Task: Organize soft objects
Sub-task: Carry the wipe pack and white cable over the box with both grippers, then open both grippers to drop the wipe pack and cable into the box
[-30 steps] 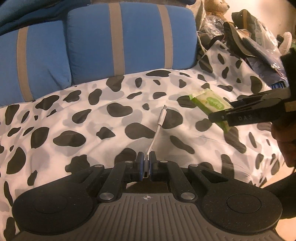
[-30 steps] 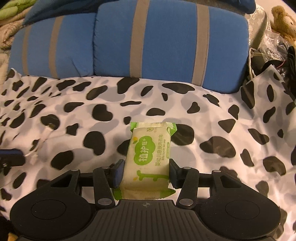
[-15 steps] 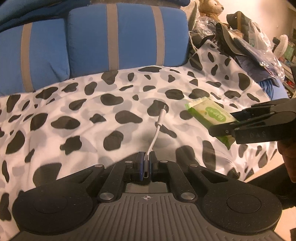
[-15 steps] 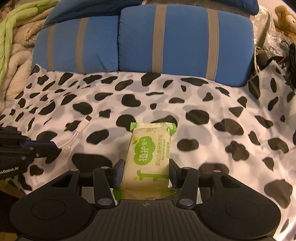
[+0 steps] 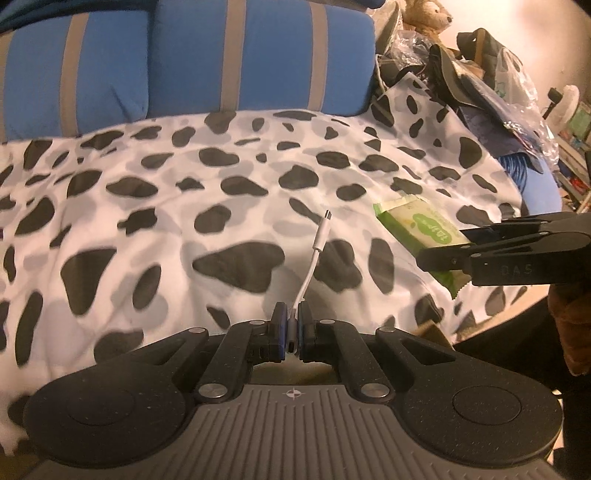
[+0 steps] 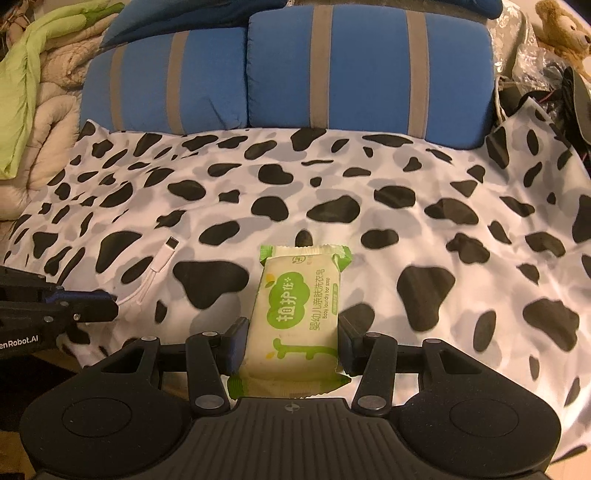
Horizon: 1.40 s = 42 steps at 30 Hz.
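Presently both grippers hang above the cow-print blanket (image 6: 369, 192), which serves as the reference here. The left gripper (image 5: 291, 325) is pinched tight on the base of a short white adapter cable (image 5: 314, 258); the cable's free plug end sticks out forward over the blanket's near-middle. The right gripper (image 6: 291, 343) is clamped at a middling width on a green-and-cream laundry soap bar packet (image 6: 299, 314), pads pressing both long sides, the packet pointing away over the blanket's near edge. Seen from the right wrist, the left gripper sits at the blanket's near left corner. Two blue striped pillows (image 6: 365, 70) lie along the blanket's far edge. A brown teddy bear (image 6: 561, 33) sits beyond its far right corner.
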Each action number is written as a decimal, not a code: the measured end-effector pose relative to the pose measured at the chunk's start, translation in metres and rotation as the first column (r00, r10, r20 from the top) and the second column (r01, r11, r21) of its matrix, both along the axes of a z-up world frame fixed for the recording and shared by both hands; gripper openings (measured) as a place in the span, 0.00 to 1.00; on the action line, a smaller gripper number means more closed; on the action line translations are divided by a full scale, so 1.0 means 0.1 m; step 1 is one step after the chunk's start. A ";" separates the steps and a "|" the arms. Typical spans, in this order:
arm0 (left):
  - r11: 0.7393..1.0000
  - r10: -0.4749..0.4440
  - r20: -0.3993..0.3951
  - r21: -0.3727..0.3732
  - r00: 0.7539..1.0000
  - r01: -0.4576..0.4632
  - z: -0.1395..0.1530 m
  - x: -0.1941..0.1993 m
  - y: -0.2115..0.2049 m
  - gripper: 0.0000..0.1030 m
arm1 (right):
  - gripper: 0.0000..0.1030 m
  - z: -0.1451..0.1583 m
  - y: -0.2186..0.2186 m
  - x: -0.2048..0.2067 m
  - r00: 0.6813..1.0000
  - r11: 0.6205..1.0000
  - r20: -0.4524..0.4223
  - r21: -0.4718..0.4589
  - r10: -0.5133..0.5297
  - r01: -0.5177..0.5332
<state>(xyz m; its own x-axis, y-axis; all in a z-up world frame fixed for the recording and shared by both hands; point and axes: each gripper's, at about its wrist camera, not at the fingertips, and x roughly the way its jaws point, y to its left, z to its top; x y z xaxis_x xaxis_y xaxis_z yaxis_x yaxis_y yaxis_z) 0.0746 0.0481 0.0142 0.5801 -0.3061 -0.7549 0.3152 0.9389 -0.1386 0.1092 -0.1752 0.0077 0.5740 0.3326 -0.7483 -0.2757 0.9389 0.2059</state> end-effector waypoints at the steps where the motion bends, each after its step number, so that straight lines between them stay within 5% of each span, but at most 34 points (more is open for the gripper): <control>1: 1.000 0.003 -0.006 -0.005 1.000 -0.003 -0.01 -0.04 0.00 0.06 | 0.50 0.00 0.00 -0.05 1.000 1.000 -0.004 0.002 0.001 -0.001; 19: 0.997 -0.006 -0.209 -0.073 0.978 -0.009 -0.22 -0.63 -0.21 0.07 | 0.50 0.04 0.02 -0.64 0.999 1.000 -0.040 0.002 0.009 -0.009; 22: 0.998 0.005 -0.226 -0.064 0.974 -0.020 -0.24 -0.65 -0.20 0.21 | 0.50 0.04 -0.01 -0.69 0.999 1.000 -0.047 0.002 0.003 -0.003; 24: 0.998 0.032 -0.221 -0.045 0.975 -0.043 -0.24 -0.65 -0.18 0.50 | 0.50 0.05 -0.02 -0.73 0.999 1.000 -0.049 0.000 0.004 -0.004; 39: 0.992 0.123 -0.217 0.004 0.968 -0.125 -0.22 -0.63 -0.08 0.55 | 0.50 0.05 0.13 -0.87 0.994 0.997 -0.076 0.018 0.078 -0.077; 42: 0.991 0.135 -0.216 0.007 0.967 -0.136 -0.22 -0.65 -0.04 0.55 | 0.59 0.01 0.24 -0.84 0.985 0.991 -0.115 0.025 0.131 -0.129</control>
<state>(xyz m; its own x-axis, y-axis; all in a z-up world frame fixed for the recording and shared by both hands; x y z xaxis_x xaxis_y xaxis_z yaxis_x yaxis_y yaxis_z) 0.0095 0.0436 -0.0080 0.4406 -0.2420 -0.8645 0.1470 0.9694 -0.1965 0.0251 -0.1510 0.0090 0.4343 0.4126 -0.8007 -0.3685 0.8925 0.2600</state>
